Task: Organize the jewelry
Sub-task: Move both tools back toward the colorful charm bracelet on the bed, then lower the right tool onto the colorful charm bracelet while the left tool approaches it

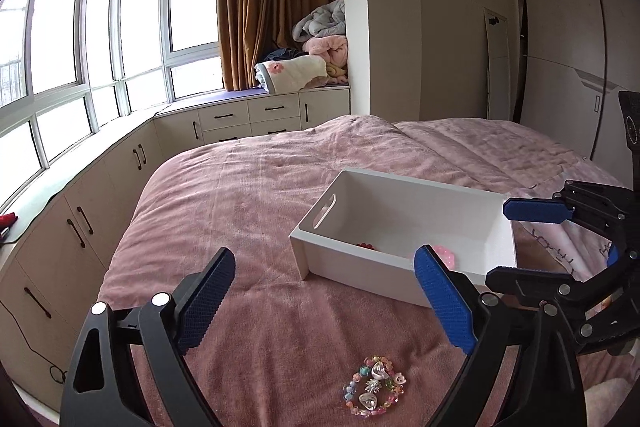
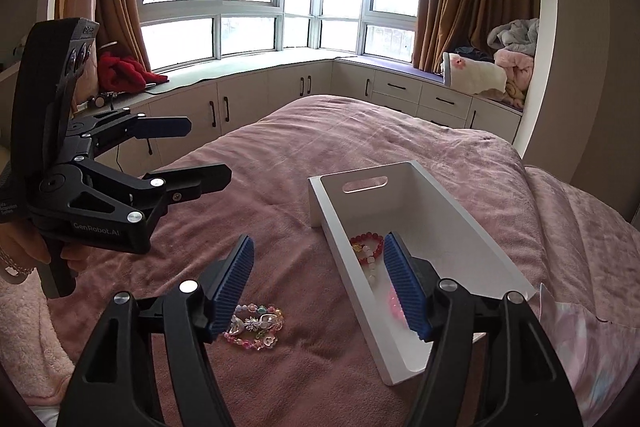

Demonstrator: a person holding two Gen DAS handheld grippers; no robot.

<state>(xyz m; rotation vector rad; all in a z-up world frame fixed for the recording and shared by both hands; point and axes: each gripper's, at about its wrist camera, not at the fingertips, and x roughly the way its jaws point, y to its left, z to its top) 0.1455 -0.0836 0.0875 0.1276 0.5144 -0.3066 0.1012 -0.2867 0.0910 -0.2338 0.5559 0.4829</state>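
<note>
Home bedroom: bed [image 1: 280, 195], curtains [image 1: 276, 3].

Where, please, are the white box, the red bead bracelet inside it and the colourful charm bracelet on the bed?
white box [image 2: 472, 223]: right wrist view, bare inner wall.
red bead bracelet [image 2: 366, 238]: right wrist view, top of its bead ring.
colourful charm bracelet [image 1: 374, 389]: left wrist view, the charms at its middle.

"GenRobot.AI" — white lettering, on the left tongs [image 2: 208, 153] black body
</note>
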